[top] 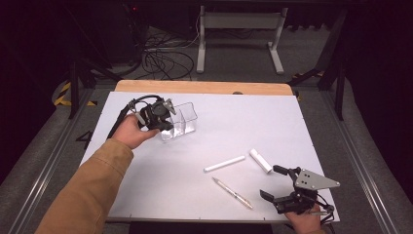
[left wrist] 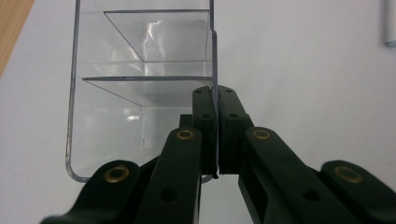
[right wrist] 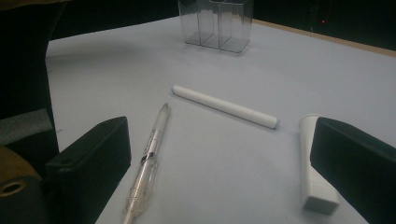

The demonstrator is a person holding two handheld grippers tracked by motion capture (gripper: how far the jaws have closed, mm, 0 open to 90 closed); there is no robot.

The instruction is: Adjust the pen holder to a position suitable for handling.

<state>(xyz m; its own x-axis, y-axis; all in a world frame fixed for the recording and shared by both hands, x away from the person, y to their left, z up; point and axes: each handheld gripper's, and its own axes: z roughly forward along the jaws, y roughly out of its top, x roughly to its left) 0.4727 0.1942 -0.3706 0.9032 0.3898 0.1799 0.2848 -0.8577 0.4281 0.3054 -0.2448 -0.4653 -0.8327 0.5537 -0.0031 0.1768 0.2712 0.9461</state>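
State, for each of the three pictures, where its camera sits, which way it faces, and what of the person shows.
High view: above the table's near edge, facing forward and down; a sleeve and both hands show.
Left gripper view: on the left gripper, looking along its shut jaws at the clear holder.
Right gripper view: on the right gripper, low, facing pen, white stick and cap.
Shared: the holder.

A long white cylindrical marker [top: 224, 164], a short white plastic tube [top: 260, 160] and a clear-barrelled pen [top: 232, 193] are laid near each other on the white table sheet [top: 243, 122].
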